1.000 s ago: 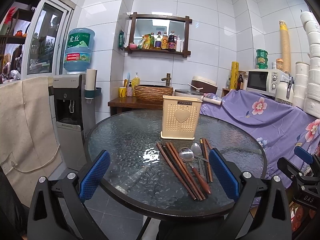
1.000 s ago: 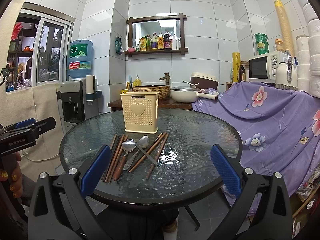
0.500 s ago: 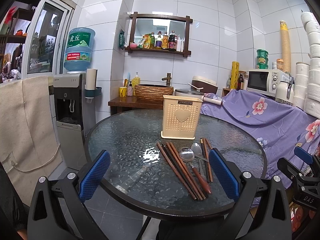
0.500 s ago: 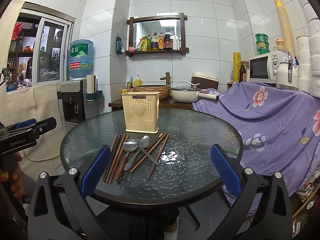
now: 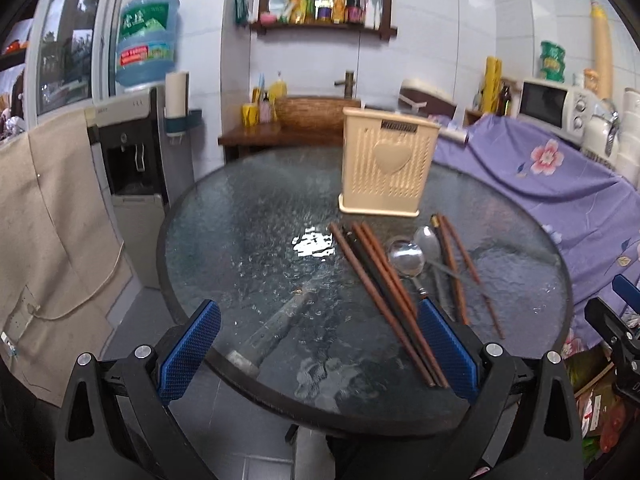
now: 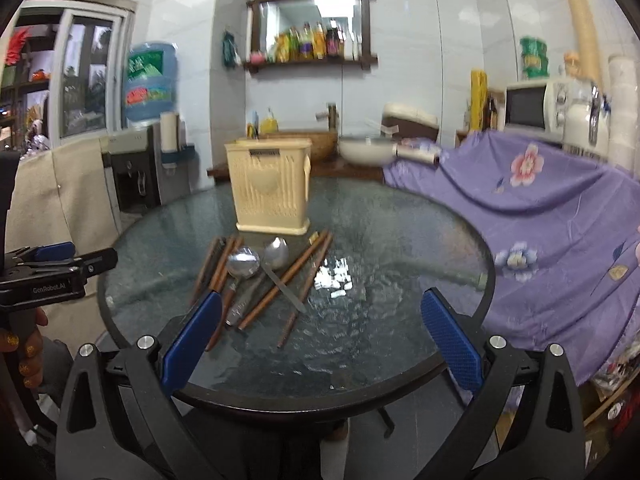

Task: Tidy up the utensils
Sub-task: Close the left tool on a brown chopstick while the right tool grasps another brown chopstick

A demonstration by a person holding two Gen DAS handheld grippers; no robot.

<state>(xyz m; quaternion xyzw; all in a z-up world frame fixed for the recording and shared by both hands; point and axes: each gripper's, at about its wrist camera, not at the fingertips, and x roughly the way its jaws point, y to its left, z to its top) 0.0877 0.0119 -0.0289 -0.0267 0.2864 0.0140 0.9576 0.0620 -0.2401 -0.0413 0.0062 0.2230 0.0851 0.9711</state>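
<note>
A cream utensil holder (image 5: 385,164) with a heart on its front stands upright on the round glass table (image 5: 248,240); it also shows in the right wrist view (image 6: 272,188). In front of it lie several brown chopsticks (image 5: 380,288) and two metal spoons (image 5: 406,258), also seen in the right wrist view as chopsticks (image 6: 298,276) and spoons (image 6: 244,264). My left gripper (image 5: 318,354) is open and empty at the table's near edge. My right gripper (image 6: 320,344) is open and empty, its left pad over the chopstick ends.
A purple flowered cloth (image 6: 552,216) covers furniture right of the table. A water dispenser (image 5: 132,152) stands at the left. A wooden counter with a basket (image 5: 316,112) is behind the table. A microwave (image 5: 554,106) sits at the back right.
Both grippers have moved forward and tilted down toward the table; the utensils and holder now look larger. Nothing on the table has moved.
</note>
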